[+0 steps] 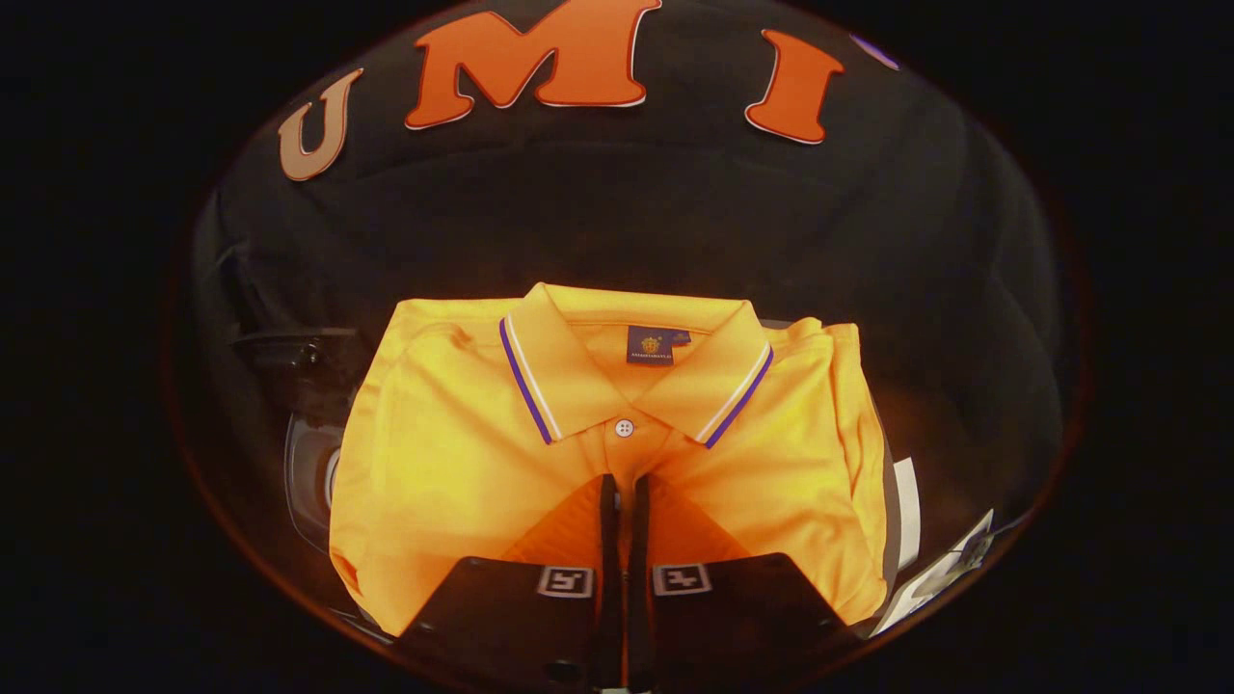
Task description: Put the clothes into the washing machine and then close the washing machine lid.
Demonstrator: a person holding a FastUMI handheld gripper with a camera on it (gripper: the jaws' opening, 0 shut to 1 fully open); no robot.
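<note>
In the gripper view, a folded orange polo shirt [617, 434] is seen lying flat just ahead of the gripper [625, 492], spreading from nine o'clock to three o'clock of the fingertips. Its collar [636, 371], edged with purple and white stripes, is turned toward twelve o'clock, with a dark neck label [651, 344] inside it and a white button [624, 428] on the placket just beyond the fingertips. The two black fingers [607, 540] are brought nearly together, with only a thin slit left between them, and their tips are set over the shirt's placket; whether cloth is pinched between them cannot be told. A square marker [565, 581] is carried on each finger base. At nine o'clock of the shirt, part of the washing machine [308, 482] is seen under the cloth's edge, a dark rounded opening with a grey rim. At four o'clock, white paper [906, 511] is seen beside the shirt.
</note>
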